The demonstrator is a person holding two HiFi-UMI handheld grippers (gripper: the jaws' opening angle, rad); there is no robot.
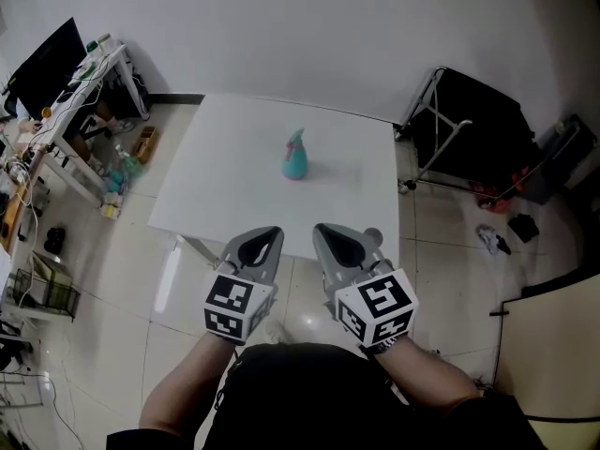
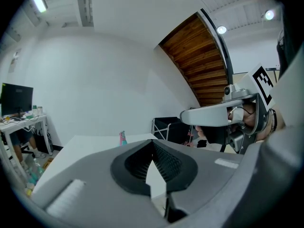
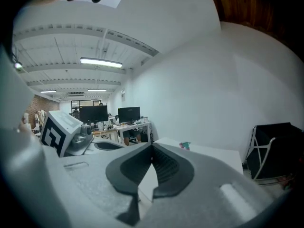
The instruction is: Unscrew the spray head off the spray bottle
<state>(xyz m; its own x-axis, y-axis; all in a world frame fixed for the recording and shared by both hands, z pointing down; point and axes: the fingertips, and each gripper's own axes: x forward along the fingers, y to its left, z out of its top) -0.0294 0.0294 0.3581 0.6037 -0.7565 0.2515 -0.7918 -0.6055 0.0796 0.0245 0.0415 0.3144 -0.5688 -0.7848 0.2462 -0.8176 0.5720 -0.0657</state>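
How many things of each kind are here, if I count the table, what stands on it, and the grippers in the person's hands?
white table: 1
spray bottle, teal with a pink head: 1
grippers: 2, the left gripper and the right gripper, both shut and empty
Total: 4

The left forearm (image 1: 178,397) and the right forearm (image 1: 439,378) reach forward from the near edge, side by side. The left claw (image 1: 270,234) and the right claw (image 1: 322,231) point toward the far side, tipped slightly downward, close together but not touching. Each claw's jaws are pressed together with nothing between them. Their marker cubes face up by the wrists.
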